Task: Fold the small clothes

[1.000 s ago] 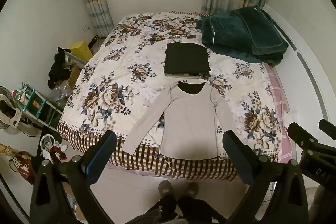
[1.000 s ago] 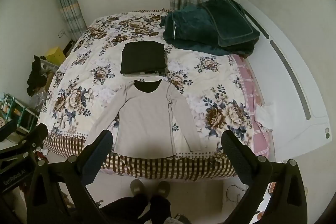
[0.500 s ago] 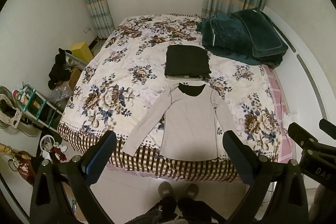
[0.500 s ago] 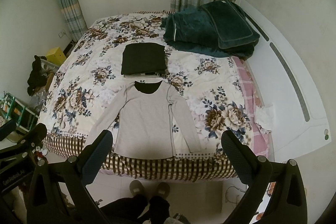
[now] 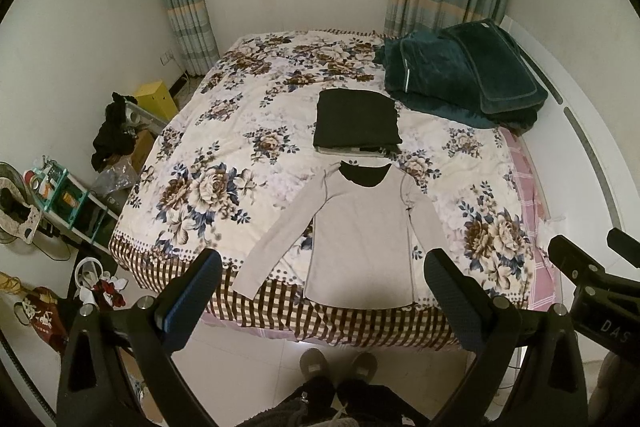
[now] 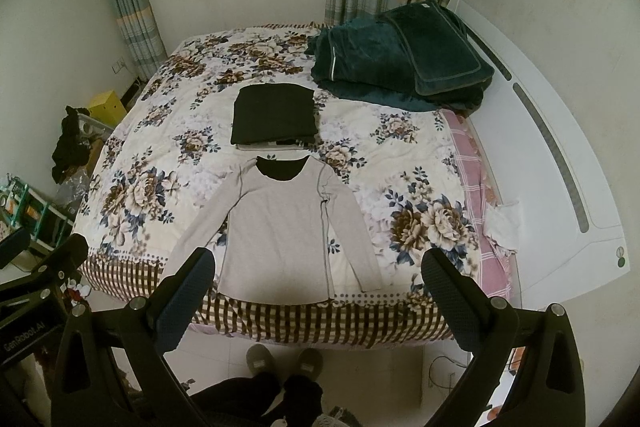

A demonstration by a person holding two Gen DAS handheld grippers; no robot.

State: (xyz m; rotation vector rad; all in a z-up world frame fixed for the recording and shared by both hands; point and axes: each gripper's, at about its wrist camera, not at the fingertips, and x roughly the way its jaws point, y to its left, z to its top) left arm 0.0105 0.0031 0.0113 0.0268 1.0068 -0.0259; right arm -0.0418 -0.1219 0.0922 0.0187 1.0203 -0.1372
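Observation:
A light grey long-sleeved top [image 5: 360, 239] lies flat on the floral bed cover [image 5: 224, 155], neck away from me, sleeves spread down and outward; it also shows in the right wrist view [image 6: 280, 227]. A pile of folded clothes with a black one on top [image 5: 356, 123] sits just beyond its neck, also in the right wrist view [image 6: 274, 115]. My left gripper [image 5: 320, 291] is open and empty, held high above the bed's near edge. My right gripper [image 6: 318, 289] is open and empty at the same height.
Dark green blankets [image 5: 460, 75] are piled at the bed's far right by the white headboard [image 6: 560, 155]. Clutter, a shelf [image 5: 60, 203] and a yellow box [image 5: 156, 99] stand on the floor to the left. My slippered feet [image 5: 340, 367] stand on the tiles at the bed's edge.
Both grippers have drawn back and up slightly, so the bed looks a little smaller and lower in view. The clothes have not moved.

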